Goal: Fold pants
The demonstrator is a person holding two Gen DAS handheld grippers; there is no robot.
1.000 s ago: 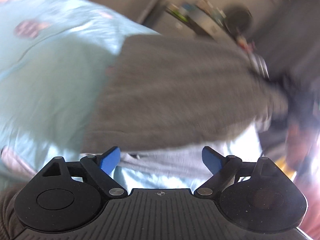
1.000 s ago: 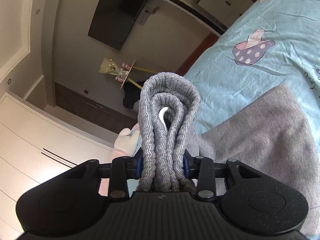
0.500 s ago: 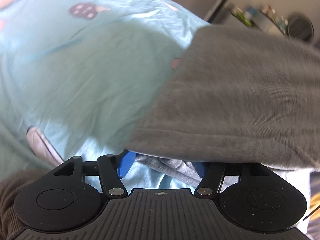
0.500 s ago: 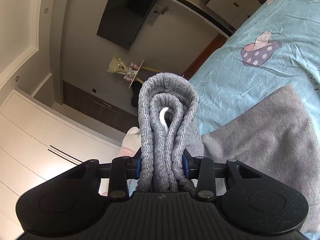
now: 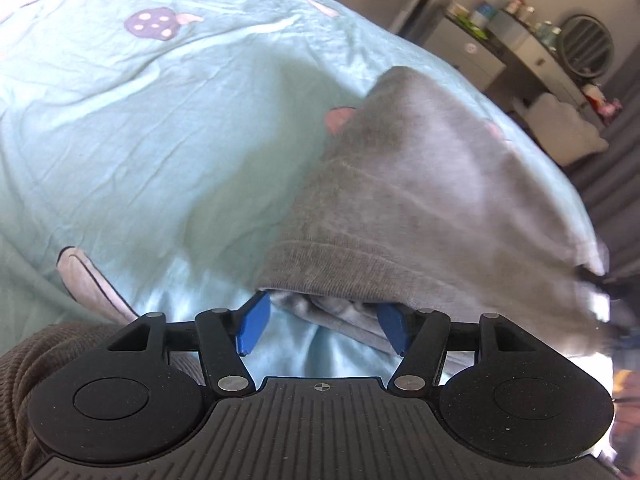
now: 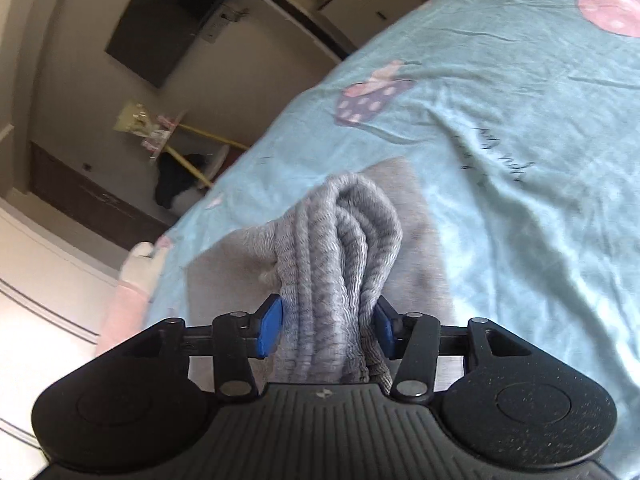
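Between the right gripper's (image 6: pixel 326 330) jaws the bunched waistband of the grey pants (image 6: pixel 344 248) sits clamped, now lowered over the bed (image 6: pixel 520 160). The left gripper (image 5: pixel 322 326) has its jaws spread, a folded pant edge (image 5: pixel 400 208) just beyond them, nearer than before. Dark writing on the sheet is illegible.

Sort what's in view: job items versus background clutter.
Job:
grey pants
ribbed waistband
right gripper
left gripper
bedsheet

Lying about:
TV
round mirror
dresser
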